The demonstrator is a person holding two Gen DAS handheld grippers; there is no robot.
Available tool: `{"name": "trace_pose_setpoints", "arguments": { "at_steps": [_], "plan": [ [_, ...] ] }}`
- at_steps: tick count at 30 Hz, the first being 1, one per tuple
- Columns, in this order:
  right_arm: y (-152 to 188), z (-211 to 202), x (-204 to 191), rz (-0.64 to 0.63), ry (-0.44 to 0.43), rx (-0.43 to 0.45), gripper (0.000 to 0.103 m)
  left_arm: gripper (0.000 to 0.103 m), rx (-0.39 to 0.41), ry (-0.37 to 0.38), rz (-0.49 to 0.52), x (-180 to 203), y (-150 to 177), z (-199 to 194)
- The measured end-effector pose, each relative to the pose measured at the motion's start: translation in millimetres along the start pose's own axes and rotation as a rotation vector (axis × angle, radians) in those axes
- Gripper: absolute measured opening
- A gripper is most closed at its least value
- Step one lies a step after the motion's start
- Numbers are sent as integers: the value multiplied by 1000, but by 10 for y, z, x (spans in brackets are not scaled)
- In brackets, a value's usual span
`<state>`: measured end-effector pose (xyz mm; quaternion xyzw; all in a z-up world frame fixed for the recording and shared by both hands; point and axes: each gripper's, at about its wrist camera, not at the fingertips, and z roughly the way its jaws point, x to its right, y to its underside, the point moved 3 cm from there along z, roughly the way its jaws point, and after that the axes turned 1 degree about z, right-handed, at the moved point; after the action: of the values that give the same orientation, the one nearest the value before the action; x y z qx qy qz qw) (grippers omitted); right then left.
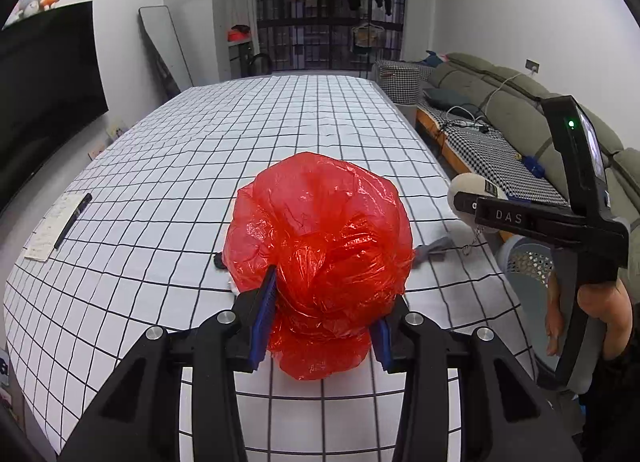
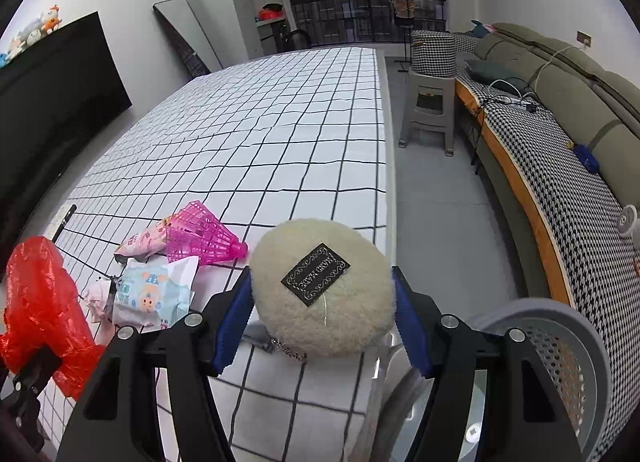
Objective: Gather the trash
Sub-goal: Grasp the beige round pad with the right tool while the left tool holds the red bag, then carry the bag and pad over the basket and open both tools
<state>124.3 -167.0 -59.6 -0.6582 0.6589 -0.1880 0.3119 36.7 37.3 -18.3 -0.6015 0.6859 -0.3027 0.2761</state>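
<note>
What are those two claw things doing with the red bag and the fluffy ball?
A person is tidying a checked table with a gripper in each hand. The left gripper is clamped on a red bag. The right gripper has a fluffy cream pouch between its fingers, beside a grey basket at the table's edge. A pink shuttlecock and snack wrappers lie on the table.

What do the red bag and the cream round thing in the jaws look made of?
Red bag: thin plastic film, glossy and translucent, with crinkled folds and glints. Cream round thing: fuzzy fleece-like fabric, matte, with a black label; probably a plush pouch.
</note>
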Motion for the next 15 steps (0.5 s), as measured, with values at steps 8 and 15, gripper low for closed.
{"name": "trace_pose_setpoints", "arguments": {
  "at_steps": [8, 15],
  "plan": [
    [364, -479, 338, 102, 31, 35, 64, 40, 10, 68, 58, 385, -21, -61],
    [744, -945, 772, 178, 95, 58, 64, 40, -8, 168, 127, 890, 0, -40]
  ]
}}
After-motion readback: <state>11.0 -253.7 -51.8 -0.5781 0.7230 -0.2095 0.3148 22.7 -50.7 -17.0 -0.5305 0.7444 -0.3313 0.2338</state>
